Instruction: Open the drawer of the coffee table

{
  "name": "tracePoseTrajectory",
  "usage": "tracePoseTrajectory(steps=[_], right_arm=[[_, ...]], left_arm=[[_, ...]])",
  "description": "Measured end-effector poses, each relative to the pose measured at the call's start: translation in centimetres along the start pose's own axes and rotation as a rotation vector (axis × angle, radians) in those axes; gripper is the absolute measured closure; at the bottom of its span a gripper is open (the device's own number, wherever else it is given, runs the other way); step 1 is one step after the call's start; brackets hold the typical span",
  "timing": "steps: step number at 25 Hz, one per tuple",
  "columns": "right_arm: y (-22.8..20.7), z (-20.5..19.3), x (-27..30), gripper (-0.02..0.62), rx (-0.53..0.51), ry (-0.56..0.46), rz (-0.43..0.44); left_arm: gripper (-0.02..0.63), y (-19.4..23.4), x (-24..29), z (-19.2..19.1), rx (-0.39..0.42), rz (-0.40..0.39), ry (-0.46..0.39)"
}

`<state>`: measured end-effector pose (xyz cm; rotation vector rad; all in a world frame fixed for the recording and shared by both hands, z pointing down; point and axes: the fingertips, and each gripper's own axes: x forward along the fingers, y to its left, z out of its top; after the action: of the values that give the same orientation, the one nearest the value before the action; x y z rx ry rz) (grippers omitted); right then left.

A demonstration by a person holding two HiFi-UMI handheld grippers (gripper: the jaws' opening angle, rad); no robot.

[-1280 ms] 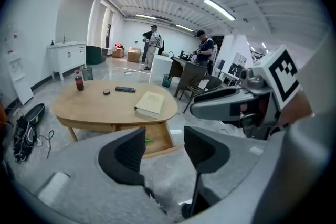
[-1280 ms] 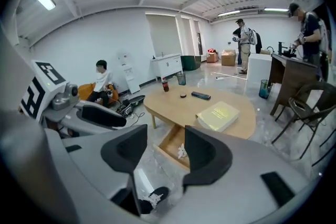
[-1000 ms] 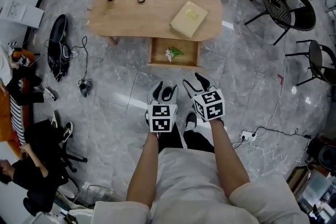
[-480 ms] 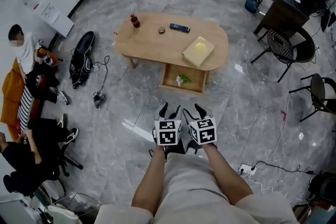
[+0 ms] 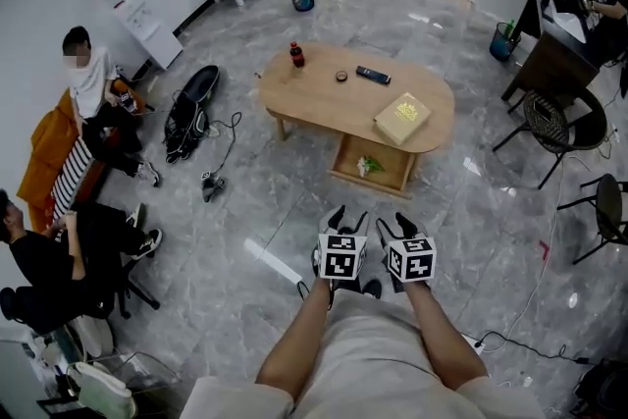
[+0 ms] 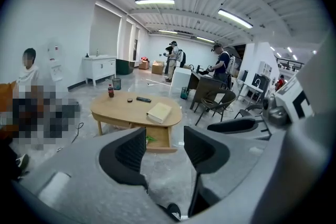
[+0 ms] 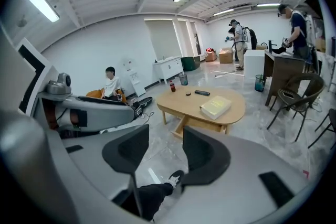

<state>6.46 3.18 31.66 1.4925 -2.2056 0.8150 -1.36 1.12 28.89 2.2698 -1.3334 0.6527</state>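
The person is standing back from the table (image 5: pixel 324 93), holding both forearms (image 5: pixel 294 348) out in front of the body, bare and nearly parallel, elbows close to the torso. Each hand is carrying its gripper with the marker cube facing up. The left gripper (image 5: pixel 349 213) and the right gripper (image 5: pixel 392 221) are hanging side by side over the grey floor (image 5: pixel 245 211), near each other but not touching, both pointing forward and tilting downward toward the table, well apart from it.

In the left gripper view the two dark pads are standing spread, with only floor and the far table showing through the gap. In the right gripper view the pads are also standing apart; they have just been closing a little, and nothing is lying between them but floor and the person's shoe (image 7: pixel 173 178).

The drawer (image 5: pixel 368 183) is sitting pulled out from under the near side of the table, its inside showing, with a small green and white thing (image 5: pixel 368 165) lying in it. On the tabletop a book (image 5: pixel 402 118) is lying above the drawer, a remote (image 5: pixel 373 75) is lying further back, and a bottle (image 5: pixel 295 54) is standing upright near the far left end.
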Motion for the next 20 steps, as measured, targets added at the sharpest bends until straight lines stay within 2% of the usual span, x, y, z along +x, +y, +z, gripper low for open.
tracePoseTrajectory(steps=[4,13,20], right_arm=[[0.2,-0.5,-0.6,0.389,-0.014,0.014,-0.004],[2.0,-0.6,-1.2,0.405,-0.019,-0.022,0.033],[2.7,-1.1,-1.1,0.45,-0.013,-0.015,0.053]], left_arm=[[0.374,-0.1,-0.7,-0.8,-0.017,0.006,0.009],[0.374,-0.1,-2.0,-1.7,-0.015,0.017,0.002],[0.391,1.1,-3.1,-2.7,-0.03,0.071,-0.01]])
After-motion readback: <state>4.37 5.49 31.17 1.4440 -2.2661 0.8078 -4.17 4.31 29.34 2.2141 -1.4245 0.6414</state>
